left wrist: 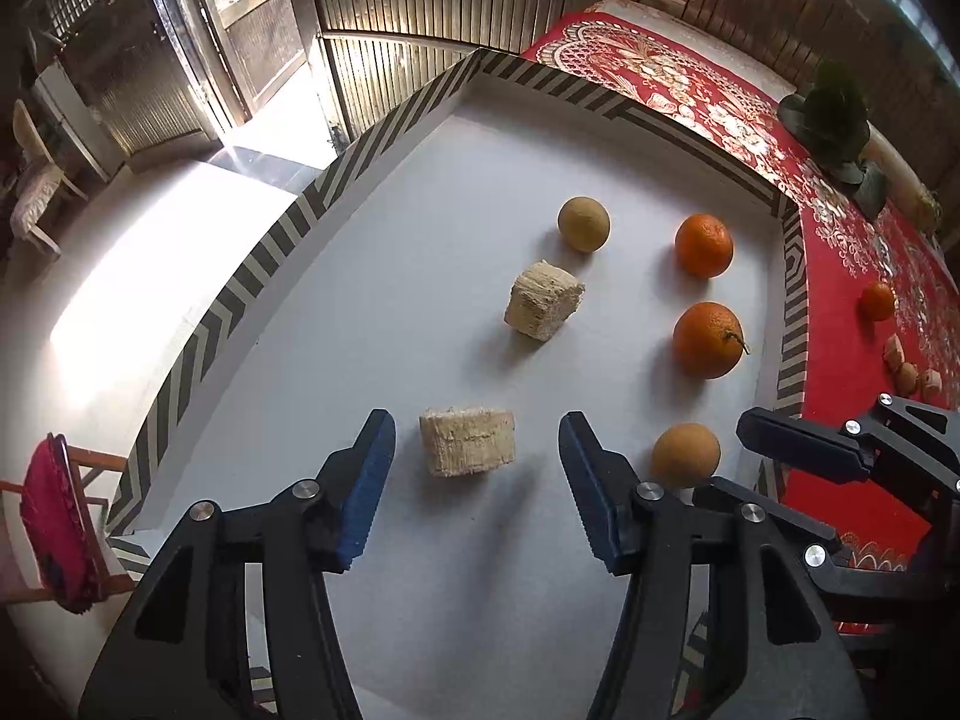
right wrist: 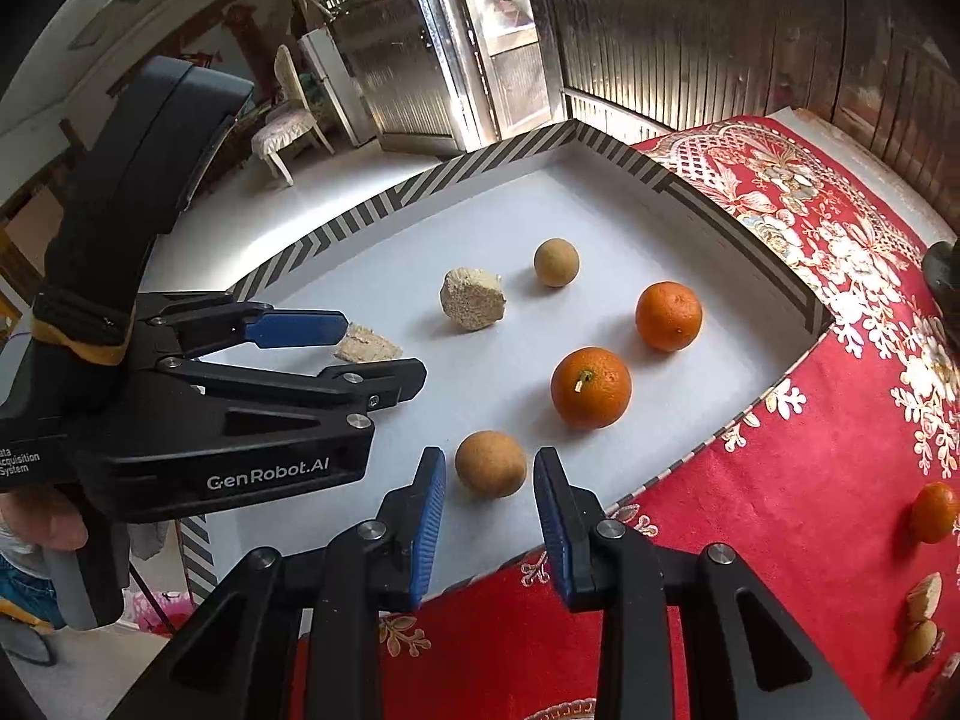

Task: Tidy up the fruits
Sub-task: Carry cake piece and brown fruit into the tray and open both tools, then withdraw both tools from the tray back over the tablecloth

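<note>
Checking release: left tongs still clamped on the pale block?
No, the left tongs stand open, and the pale block lies on the tray between the pads, clear of both.

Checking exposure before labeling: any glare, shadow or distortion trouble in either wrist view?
Left wrist: floor by the doorway is blown out; tray evenly lit, soft shadow beside the pale block. Right wrist: fisheye bends the tray edge; oranges sharp, no glare.

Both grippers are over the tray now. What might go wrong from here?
1. The near brown round fruit sits between the right gripper pads, close to the tray edge; a nudge could roll it off.
2. The left gripper is open around the pale block; lifting carelessly might drag it.
3. The grippers are close together and may collide.
</note>
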